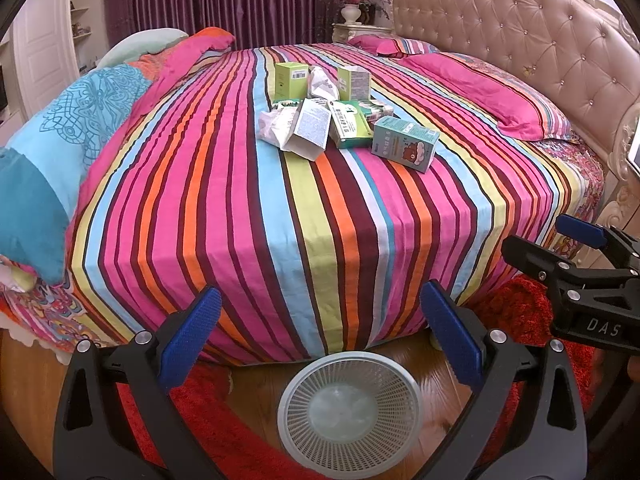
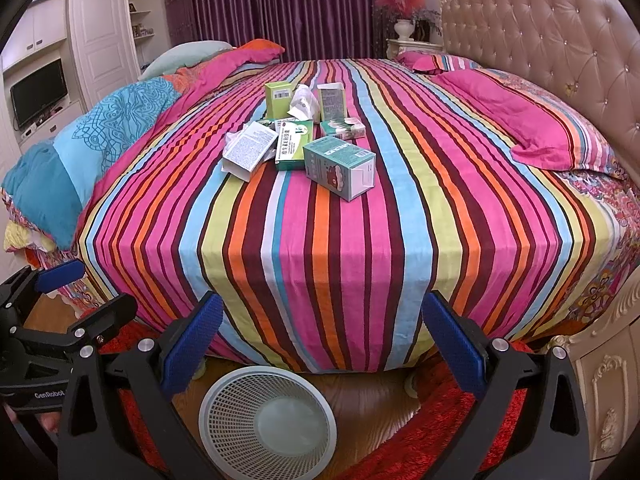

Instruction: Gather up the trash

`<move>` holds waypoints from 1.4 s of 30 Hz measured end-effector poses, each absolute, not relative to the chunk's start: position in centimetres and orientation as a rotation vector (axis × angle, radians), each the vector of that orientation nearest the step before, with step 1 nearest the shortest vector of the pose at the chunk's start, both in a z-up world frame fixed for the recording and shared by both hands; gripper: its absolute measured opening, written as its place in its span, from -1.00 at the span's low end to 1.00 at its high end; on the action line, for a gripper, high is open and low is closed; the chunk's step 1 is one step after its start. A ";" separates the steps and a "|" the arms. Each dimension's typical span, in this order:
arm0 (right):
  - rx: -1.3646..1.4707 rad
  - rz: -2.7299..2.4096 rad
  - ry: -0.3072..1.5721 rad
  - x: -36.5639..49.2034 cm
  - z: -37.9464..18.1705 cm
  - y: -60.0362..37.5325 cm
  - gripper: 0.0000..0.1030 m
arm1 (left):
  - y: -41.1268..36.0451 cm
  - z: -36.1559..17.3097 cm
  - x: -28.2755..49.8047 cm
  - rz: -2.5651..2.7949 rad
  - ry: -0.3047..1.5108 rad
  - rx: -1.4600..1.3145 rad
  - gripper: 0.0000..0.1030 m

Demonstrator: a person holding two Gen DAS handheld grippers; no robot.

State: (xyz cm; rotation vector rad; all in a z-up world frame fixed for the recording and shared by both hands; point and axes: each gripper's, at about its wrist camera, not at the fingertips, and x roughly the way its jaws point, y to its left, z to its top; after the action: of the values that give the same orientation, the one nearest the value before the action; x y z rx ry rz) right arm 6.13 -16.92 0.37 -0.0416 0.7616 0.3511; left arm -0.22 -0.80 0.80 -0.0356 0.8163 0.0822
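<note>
A pile of trash lies on the striped bed [image 1: 304, 208]: several empty cartons and crumpled paper. A teal carton [image 1: 405, 143] [image 2: 340, 167] lies nearest, a white carton [image 1: 309, 128] [image 2: 250, 151] to its left, a green carton [image 1: 349, 124] [image 2: 291, 145] between them, and two lime cartons stand behind. A white mesh waste basket [image 1: 351, 408] [image 2: 267, 424] stands empty on the floor at the bed's foot. My left gripper [image 1: 320, 340] is open above the basket. My right gripper [image 2: 322, 344] is open and empty, beside the left one.
Pink pillows [image 2: 532, 120] lie along the tufted headboard [image 2: 560, 40] on the right. A folded blue and pink quilt [image 2: 100, 148] lies on the bed's left. A red rug [image 1: 224, 432] covers the wooden floor. A wardrobe and TV [image 2: 38, 92] stand at far left.
</note>
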 end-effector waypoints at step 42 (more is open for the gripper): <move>-0.039 0.344 0.758 6.1 0.5 -17.0 0.85 | -0.1 0.8 0.0 0.096 0.825 -0.038 0.88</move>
State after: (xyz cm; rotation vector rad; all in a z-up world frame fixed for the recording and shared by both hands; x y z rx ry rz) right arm 6.07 -17.01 0.49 -0.0388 0.7579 0.3439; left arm 0.03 -0.05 0.82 -0.0385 0.8249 0.0958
